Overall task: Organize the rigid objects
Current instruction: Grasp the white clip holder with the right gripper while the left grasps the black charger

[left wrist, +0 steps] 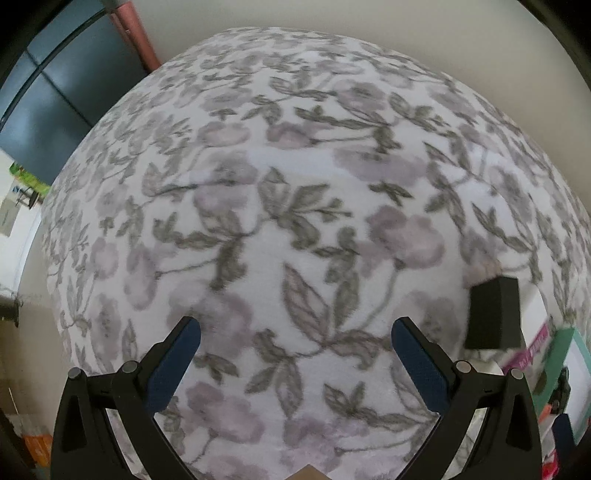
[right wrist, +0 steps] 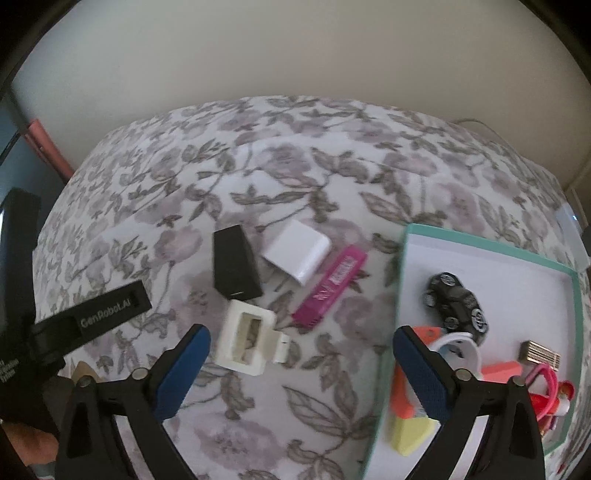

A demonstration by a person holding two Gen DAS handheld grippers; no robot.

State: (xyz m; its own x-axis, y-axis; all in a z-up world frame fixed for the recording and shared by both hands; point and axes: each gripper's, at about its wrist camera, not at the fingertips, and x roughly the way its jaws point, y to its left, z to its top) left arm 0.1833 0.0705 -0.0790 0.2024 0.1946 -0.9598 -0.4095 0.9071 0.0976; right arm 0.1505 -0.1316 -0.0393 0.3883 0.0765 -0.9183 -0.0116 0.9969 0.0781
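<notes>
My right gripper (right wrist: 301, 334) is open and empty above the floral cloth. Ahead of it lie a white frame-shaped plastic part (right wrist: 248, 342), a black box (right wrist: 235, 263), a white block (right wrist: 297, 252) and a magenta bar (right wrist: 330, 285). A teal-rimmed tray (right wrist: 576, 295) at the right holds a black toy car (right wrist: 456, 301), a metal block (right wrist: 540, 355), a white cable, pink cords, orange pieces and a yellow wedge (right wrist: 408, 432). My left gripper (left wrist: 295, 330) is open and empty over bare cloth; the black box (left wrist: 493, 314) shows at its right.
The floral cloth (left wrist: 295, 184) covers a rounded surface against a cream wall. The left gripper's black body (right wrist: 107, 310) reaches in at the left of the right wrist view. A dark cabinet (left wrist: 55, 96) and a pink roll (left wrist: 135, 33) stand at the far left.
</notes>
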